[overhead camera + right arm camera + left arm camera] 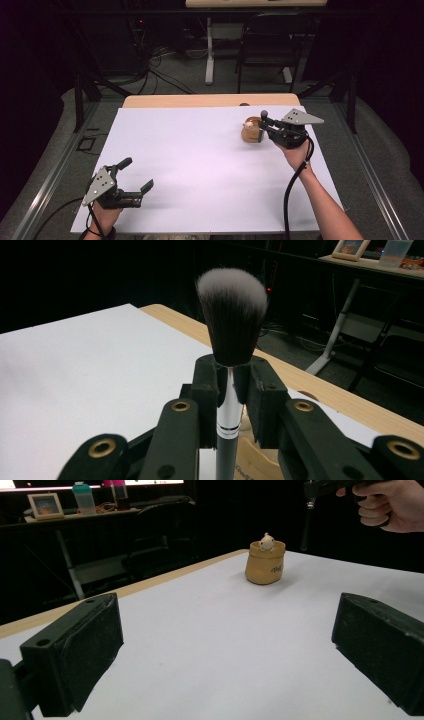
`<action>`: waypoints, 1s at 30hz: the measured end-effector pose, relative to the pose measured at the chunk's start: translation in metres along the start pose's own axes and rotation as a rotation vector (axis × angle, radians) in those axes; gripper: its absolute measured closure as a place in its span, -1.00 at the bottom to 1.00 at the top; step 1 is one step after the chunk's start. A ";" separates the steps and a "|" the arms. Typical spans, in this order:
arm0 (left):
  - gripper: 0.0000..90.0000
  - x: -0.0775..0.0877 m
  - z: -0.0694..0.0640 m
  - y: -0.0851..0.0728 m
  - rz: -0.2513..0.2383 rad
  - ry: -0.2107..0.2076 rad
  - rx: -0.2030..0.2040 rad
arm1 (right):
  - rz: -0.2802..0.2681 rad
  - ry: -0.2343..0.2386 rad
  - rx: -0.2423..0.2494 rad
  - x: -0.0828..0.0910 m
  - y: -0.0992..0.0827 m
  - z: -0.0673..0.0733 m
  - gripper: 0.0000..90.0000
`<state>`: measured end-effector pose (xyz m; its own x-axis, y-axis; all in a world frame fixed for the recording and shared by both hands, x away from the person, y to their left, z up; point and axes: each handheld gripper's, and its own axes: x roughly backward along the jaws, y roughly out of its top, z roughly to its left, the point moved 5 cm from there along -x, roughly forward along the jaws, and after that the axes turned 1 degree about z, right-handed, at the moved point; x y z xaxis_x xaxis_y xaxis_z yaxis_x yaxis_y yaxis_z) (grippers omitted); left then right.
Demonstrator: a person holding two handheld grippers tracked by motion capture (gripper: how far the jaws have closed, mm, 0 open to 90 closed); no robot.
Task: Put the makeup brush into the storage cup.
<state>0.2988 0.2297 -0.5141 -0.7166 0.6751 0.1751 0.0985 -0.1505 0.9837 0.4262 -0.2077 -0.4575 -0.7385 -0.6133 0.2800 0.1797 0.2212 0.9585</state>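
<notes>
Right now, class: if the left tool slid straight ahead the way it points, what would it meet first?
Probably the tan pouch. Bare white table cover lies before the open left tool, though the pouch sits slightly right of centre, so it might pass by.

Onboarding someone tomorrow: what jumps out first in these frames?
The makeup brush, clamped upright in the right tongs by its silver handle, bristles up. Next, the small tan pouch with a little pale figure peeking out, standing on the white sheet near the table's far right, right beside those tongs. The left tongs sit open at the near left, holding nothing.
</notes>
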 end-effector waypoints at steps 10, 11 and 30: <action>-1.00 0.000 0.000 0.000 0.003 -0.001 0.002 | -0.013 -0.022 0.004 -0.004 0.009 -0.011 0.68; -1.00 0.000 0.000 0.000 0.000 -0.001 0.003 | -0.016 -0.024 0.004 -0.004 0.011 -0.012 0.68; -1.00 0.000 0.000 0.000 0.001 -0.007 0.006 | -0.024 -0.054 0.015 -0.028 0.033 -0.029 0.68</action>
<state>0.2989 0.2300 -0.5140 -0.7116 0.6800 0.1767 0.1039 -0.1469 0.9837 0.4715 -0.2049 -0.4320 -0.7769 -0.5767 0.2529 0.1517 0.2183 0.9640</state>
